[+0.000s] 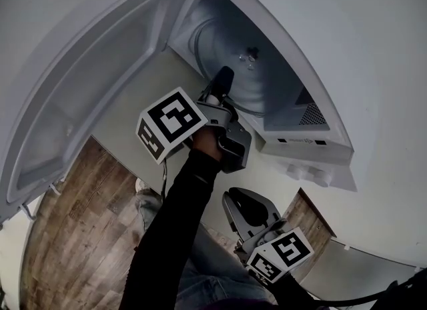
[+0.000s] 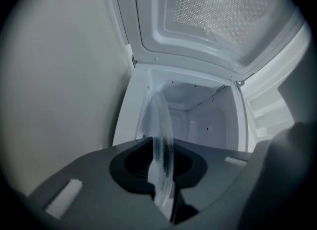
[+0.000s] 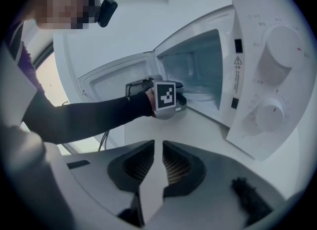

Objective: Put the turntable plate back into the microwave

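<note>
At the mouth of the white, smooth-walled microwave oven (image 1: pixel 303 143), the left gripper (image 2: pixel 161 168) pinches the rim of the round, clear, pebble-textured glass turntable plate (image 2: pixel 161 125), apparently partly inside the cavity. The right gripper's (image 3: pixel 158 167) ribbed jaws stand slightly parted, empty.

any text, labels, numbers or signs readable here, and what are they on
No word or number can be read.
Warning triangle on the control panel of the microwave: a sign only; the print by it is too small.
Markings round the upper dial and lower dial: too faint.
Marker cube on the left gripper: black-and-white square pattern, no letters.
</note>
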A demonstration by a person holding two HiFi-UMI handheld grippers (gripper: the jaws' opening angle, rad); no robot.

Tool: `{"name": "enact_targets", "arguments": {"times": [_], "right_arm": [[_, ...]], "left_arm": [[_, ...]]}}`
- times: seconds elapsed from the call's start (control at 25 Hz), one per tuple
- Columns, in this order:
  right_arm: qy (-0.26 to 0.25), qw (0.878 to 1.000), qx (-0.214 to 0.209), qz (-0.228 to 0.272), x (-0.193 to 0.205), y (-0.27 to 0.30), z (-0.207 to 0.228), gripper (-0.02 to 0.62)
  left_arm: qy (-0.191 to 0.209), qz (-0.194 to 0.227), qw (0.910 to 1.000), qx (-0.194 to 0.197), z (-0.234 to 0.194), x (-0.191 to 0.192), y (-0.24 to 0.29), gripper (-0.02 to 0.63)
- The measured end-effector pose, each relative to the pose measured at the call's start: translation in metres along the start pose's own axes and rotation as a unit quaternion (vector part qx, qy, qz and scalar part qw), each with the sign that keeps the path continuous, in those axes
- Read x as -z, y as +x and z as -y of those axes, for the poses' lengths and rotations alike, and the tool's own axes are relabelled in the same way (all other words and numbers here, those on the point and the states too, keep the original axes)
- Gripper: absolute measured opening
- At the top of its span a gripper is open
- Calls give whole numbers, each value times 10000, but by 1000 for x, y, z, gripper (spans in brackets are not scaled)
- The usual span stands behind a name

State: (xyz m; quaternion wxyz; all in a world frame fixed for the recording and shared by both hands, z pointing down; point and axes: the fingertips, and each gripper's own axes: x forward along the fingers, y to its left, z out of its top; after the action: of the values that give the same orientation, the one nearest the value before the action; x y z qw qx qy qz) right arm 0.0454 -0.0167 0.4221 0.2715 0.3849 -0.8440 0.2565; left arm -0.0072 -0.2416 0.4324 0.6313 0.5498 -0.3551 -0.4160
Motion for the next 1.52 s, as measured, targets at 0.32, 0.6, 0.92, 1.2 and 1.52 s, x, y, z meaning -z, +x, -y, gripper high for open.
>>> {"name": "enact_targets", "arguments": {"times": [0.32,0.6,0.92,1.2,1.52], "right_arm": [[4,10000,-28,4,-1,1,-2,58],[35,10000,-44,-6,-1,2,1,58],[31,9999,-150,13,-6,8,0,58],[55,9998,-195,27,-6,11,-1,58],[49,9999,-141,43,-7,13,3,58]], "left_arm": [[47,-14,9996,-285,0,3,10,44],[423,-34,9960,-792,-2,-2,17,31],[1000,-548,9815,-1541,-4,1,18,26],[1963,-1223,9584,-1675,2,9,19,111],[3088,-2127,9080,-1867,1,21,16,156]]}}
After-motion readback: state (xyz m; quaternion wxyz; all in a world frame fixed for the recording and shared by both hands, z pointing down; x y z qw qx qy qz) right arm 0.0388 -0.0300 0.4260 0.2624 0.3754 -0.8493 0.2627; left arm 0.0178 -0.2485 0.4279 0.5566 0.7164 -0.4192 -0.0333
